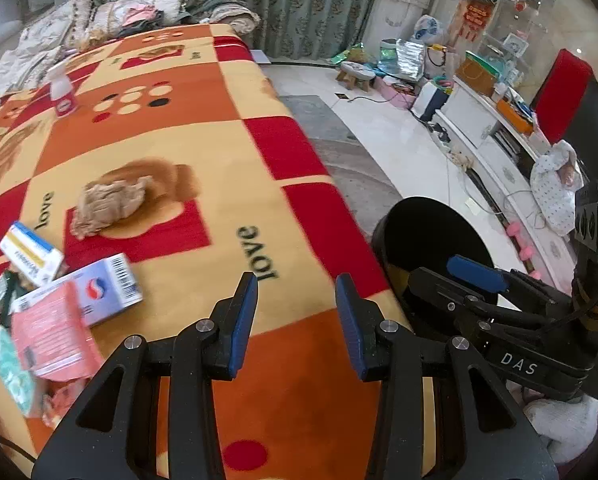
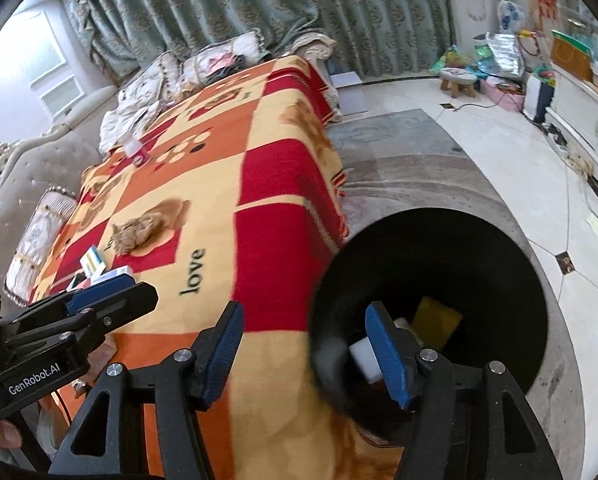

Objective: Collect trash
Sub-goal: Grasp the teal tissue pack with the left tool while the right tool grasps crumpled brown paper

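Crumpled tan paper wad (image 1: pixel 109 208) on "love" blanket (image 1: pixel 219 184); barcoded box (image 1: pixel 111 286) near it; both grippers, left (image 1: pixel 297 320) and right (image 2: pixel 305 354), spread, empty; right reads "DAS", left "GenRobot.AI".

A fuzzy, matt fleece blanket (image 1: pixel 203 152) covers the surface, carrying a crumpled brown paper wad (image 1: pixel 109 206) and glossy cardboard boxes (image 1: pixel 111 288). Beside it, a smooth black plastic bin (image 2: pixel 439 248) stands on polished, reflective floor tiles (image 2: pixel 539 168).

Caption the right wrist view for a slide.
Open right gripper above the blanket edge, beside a black bin already holding trash.
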Demonstrator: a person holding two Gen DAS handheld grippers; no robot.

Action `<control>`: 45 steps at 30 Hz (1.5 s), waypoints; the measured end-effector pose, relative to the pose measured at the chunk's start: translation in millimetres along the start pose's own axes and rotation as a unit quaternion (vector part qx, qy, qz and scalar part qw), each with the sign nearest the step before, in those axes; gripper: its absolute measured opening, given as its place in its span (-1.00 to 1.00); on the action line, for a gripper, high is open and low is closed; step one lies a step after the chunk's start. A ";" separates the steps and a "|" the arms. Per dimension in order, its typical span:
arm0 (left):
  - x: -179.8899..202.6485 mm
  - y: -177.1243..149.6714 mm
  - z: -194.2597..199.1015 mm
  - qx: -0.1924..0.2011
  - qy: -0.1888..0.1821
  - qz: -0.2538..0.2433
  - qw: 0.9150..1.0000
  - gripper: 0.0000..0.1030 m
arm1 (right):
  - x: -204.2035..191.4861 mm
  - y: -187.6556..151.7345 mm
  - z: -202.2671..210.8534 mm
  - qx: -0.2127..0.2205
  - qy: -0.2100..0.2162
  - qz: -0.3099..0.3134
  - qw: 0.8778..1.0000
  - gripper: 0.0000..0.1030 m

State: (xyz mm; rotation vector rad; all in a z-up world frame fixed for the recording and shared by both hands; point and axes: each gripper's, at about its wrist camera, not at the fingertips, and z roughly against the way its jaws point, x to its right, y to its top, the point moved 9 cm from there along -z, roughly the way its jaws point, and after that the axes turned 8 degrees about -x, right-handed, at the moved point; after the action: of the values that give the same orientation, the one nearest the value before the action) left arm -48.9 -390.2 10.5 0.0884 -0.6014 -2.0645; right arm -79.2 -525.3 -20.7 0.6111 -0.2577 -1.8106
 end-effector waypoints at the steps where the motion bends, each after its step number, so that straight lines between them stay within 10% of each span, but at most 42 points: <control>1: -3.5 -1.2 1.6 0.000 0.002 0.002 1.000 -0.25 | -6.5 -0.3 -1.5 -0.002 0.003 0.005 1.000 0.20; 28: -227.3 -79.6 81.5 0.016 0.090 0.172 0.981 -0.25 | -172.3 23.8 -80.1 -0.055 0.081 0.131 0.987 0.38; 45: -257.3 -104.0 53.6 0.002 -0.002 0.270 0.963 0.13 | -238.1 84.8 -177.7 -0.097 0.094 0.155 0.979 0.47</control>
State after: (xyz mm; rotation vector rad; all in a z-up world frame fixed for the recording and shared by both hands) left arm -5.6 -114.4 -33.7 -0.0725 -0.5588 -1.5328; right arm 135.2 -307.2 -64.7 0.5644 -0.0422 -1.4458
